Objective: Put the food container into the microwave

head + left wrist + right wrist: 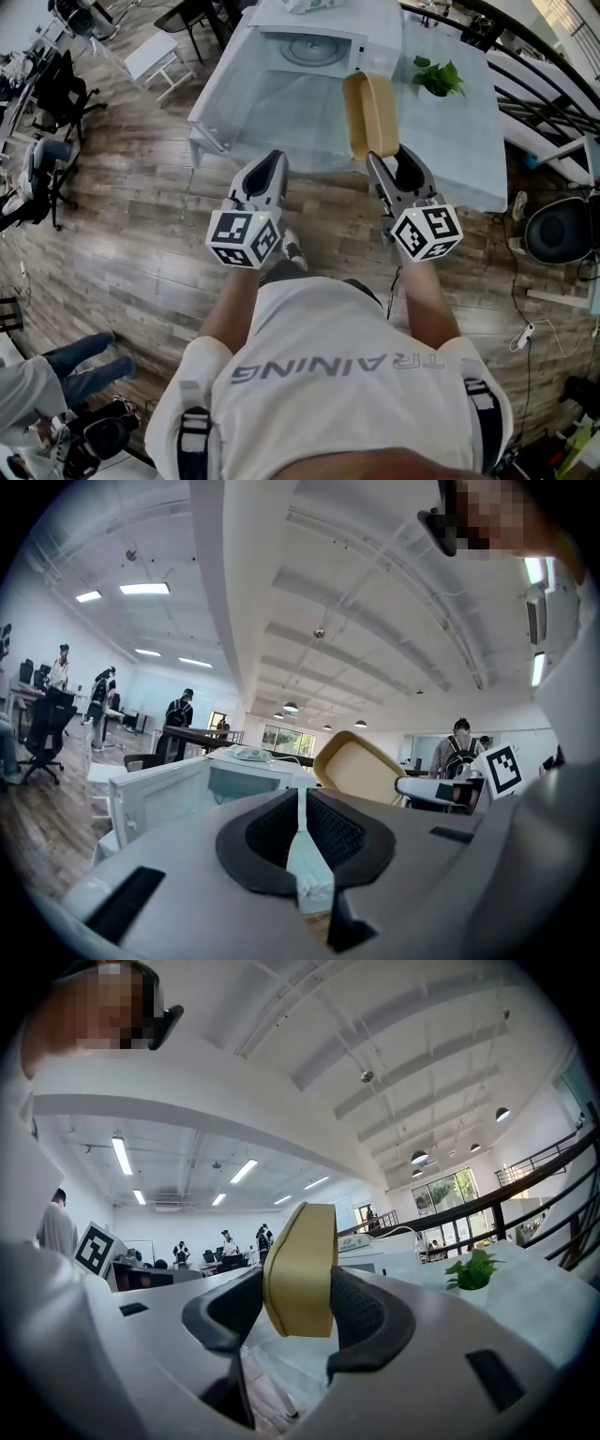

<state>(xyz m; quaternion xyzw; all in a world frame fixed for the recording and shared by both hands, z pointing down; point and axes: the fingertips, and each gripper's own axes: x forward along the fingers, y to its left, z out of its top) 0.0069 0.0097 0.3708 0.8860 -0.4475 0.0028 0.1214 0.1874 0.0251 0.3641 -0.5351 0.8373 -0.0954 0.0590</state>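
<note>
Over on the right side, the right gripper [388, 161] is clamping the near end of the food container [369, 112]. Its jaws are pressing on both sides of the tan container, so they're only as far apart as the container is wide. In the right gripper view, that gripper [298, 1290] is holding the container [305, 1237] up on edge, sticking out away from the person.

The container is hanging over the near part of the white table [459, 150], just in front of the microwave [309, 47] and not inside it. The microwave door [272, 122] is hanging wide open, swung out to the left, and the turntable is showing inside.

The left gripper [272, 161] is hovering at the near left edge of the table, by the open door. Looking at the left gripper view, its jaws [300, 803] are sitting together and gripping nothing.

A small green plant [436, 77] is sitting on the table to the right of the microwave, well clear of the container.
</note>
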